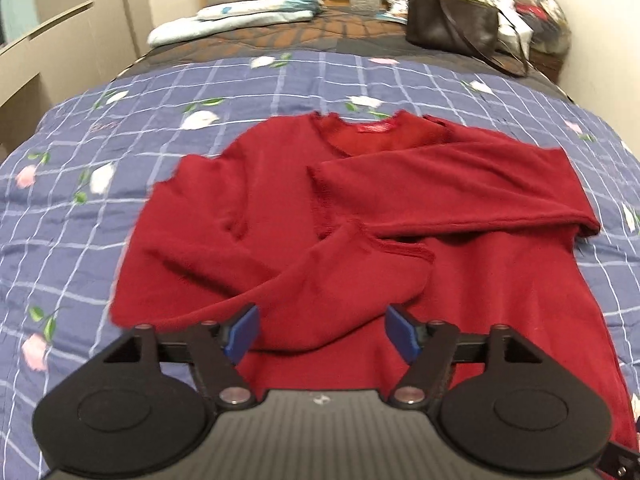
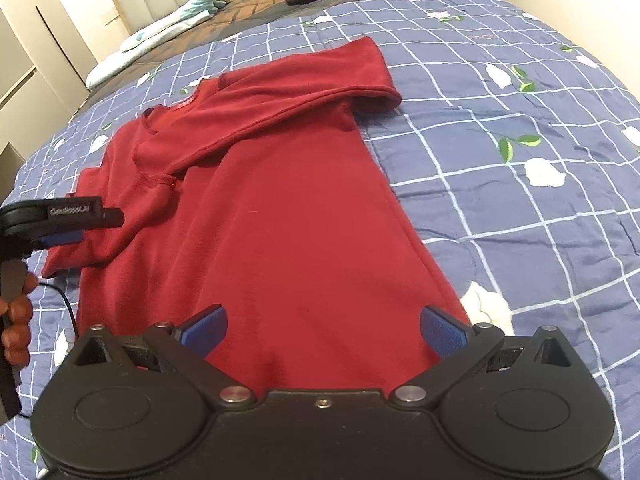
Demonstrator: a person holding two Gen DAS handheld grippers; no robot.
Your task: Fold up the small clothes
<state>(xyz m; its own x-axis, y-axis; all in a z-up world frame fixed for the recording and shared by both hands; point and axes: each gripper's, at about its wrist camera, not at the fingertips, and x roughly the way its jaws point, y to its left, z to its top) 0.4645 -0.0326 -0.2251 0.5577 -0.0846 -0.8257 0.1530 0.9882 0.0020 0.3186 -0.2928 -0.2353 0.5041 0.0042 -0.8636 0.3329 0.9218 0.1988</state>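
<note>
left wrist view: the red sweater (image 1: pixel 280 216) lies flat on the blue checked quilt (image 1: pixel 80 208), both sleeves crossed over its chest. the left gripper (image 1: pixel 322 334) gapes wide, empty, above the lower sleeve.

right wrist view: the right gripper (image 2: pixel 322 332) is spread wide over the hem, holding nothing. the fleecy knit looks soft, light and limp; pinch it at the hem corners.

Left tool (image 1: pixel 322 334) spread wide (empty), right tool (image 2: pixel 323 332) apparently likewise
</note>
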